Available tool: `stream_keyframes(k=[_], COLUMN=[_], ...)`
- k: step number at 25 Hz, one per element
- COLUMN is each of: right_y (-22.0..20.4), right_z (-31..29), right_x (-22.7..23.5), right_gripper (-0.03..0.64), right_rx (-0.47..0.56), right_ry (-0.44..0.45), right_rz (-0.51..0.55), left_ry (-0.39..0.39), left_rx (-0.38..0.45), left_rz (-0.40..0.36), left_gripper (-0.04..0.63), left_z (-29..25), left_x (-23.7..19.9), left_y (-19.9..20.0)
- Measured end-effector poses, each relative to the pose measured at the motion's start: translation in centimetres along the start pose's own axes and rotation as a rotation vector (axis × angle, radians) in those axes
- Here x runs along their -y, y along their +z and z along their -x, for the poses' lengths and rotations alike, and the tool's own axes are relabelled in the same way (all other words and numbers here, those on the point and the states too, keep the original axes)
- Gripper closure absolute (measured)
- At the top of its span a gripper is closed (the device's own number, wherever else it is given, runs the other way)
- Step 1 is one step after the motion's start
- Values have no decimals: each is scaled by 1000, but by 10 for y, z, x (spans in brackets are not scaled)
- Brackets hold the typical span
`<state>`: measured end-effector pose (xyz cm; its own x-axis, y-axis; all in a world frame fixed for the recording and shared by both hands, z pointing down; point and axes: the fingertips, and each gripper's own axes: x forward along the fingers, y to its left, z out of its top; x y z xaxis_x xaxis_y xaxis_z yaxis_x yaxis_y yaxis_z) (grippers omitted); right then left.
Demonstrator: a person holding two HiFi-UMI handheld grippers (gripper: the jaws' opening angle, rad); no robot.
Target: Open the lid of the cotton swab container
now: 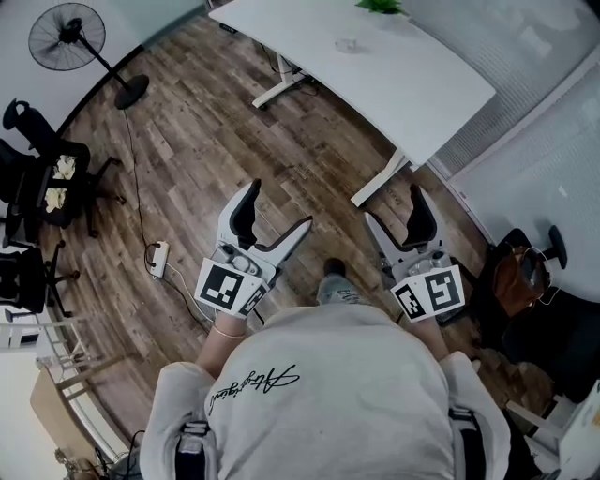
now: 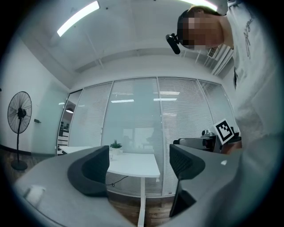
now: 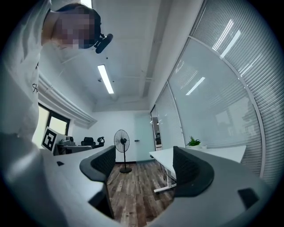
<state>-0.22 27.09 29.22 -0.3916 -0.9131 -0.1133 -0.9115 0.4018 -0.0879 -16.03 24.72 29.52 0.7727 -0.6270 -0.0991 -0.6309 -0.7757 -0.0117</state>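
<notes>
I stand on the wood floor, well back from the white table (image 1: 394,84). A small clear object (image 1: 347,44) sits on the table's far part; it is too small to tell whether it is the cotton swab container. My left gripper (image 1: 278,208) is held in front of my chest, open and empty. My right gripper (image 1: 394,206) is beside it, also open with nothing between its jaws. In the left gripper view the left gripper (image 2: 140,166) points at the table (image 2: 133,166). In the right gripper view the right gripper (image 3: 142,168) frames only floor.
A potted plant (image 1: 380,6) stands at the table's far edge. A standing fan (image 1: 66,36) is at the far left, black office chairs (image 1: 37,178) are at the left, and a power strip (image 1: 157,258) lies on the floor. Another chair with a brown bag (image 1: 520,272) is at the right.
</notes>
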Motion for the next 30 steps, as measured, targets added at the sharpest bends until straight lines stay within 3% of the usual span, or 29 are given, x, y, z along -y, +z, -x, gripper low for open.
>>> stream_keyframes(k=[15, 30], right_y=[6, -5], right_z=[-92, -118], right_x=[97, 115], right_gripper=[233, 244], right_rx=[9, -9], right_ry=[36, 71], right_rz=[-18, -29], left_ry=[41, 43], left_rx=[17, 3], left_rz=[-17, 26], left_gripper=[187, 189], left_z=[-114, -141], left_x=[-59, -72], left_y=[-1, -18])
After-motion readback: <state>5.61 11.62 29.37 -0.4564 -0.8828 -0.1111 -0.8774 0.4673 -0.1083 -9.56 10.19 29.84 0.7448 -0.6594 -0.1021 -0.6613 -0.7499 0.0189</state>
